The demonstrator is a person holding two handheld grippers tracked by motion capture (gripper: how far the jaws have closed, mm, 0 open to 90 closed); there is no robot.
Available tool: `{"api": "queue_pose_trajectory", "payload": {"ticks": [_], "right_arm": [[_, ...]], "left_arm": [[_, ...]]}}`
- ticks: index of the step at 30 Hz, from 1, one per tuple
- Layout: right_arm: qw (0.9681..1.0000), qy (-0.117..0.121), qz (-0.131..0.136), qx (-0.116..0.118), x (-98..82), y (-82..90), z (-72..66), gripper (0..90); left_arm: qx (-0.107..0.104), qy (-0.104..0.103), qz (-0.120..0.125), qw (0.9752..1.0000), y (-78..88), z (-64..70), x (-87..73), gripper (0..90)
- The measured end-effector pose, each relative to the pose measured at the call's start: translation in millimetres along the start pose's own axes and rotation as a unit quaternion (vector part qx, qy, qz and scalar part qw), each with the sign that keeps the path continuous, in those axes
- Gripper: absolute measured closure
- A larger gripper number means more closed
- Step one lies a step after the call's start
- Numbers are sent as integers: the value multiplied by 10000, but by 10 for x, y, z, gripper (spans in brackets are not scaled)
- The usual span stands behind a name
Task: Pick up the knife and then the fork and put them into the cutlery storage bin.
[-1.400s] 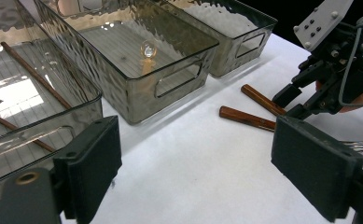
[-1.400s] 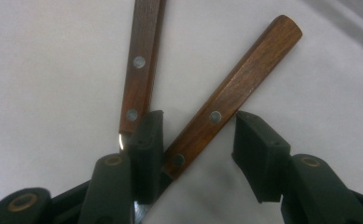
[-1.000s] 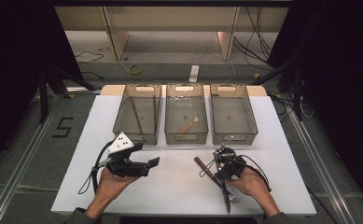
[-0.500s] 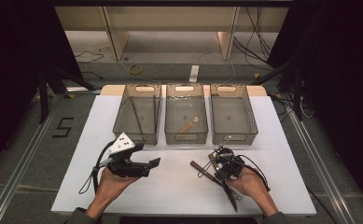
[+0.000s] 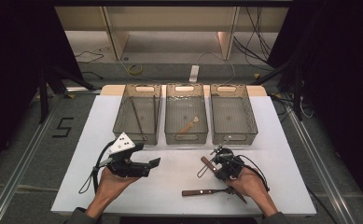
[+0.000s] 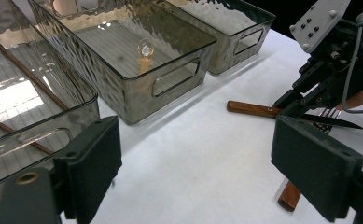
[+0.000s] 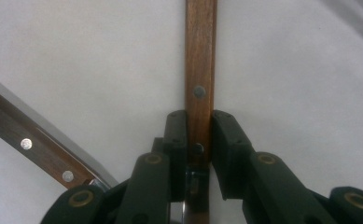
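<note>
Two pads of your right gripper [image 7: 198,135] had just been closing and pressed a slim handle [image 7: 200,56] of brown, riveted wood between them, so the grasp looked made. That handle lay on the white table, near the front of the middle bin [image 5: 185,138] and to its right. Next, you needed a firm hold and a level lift. A second wooden-handled piece [image 5: 202,192] lay farther from that bin. Your left gripper [image 6: 202,163] stood wide open, empty, before clear, rippled plastic.
</note>
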State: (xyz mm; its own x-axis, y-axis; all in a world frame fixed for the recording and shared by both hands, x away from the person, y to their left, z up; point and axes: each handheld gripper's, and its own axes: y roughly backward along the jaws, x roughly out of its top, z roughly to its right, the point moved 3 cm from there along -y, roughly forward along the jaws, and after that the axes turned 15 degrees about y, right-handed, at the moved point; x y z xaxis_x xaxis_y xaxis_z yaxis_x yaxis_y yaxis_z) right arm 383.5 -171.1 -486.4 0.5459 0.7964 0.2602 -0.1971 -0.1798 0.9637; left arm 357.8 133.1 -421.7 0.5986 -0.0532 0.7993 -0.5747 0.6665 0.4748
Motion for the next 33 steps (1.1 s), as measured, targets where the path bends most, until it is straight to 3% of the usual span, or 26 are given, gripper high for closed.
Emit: {"api": "queue_pose_trajectory", "payload": {"ticks": [13,25,33], "right_arm": [[9986,111,443,285,-7,92,35,773],[9958,5,843,352,-30,239,108,773],[9923,-127,1185,324,-55,437,210,772]], "left_arm": [[-30,59,19,10000,11,-16,2,157],[-47,87,68,9999,17,-18,9,158],[-35,78,80,9999,16,-22,11,158]]}}
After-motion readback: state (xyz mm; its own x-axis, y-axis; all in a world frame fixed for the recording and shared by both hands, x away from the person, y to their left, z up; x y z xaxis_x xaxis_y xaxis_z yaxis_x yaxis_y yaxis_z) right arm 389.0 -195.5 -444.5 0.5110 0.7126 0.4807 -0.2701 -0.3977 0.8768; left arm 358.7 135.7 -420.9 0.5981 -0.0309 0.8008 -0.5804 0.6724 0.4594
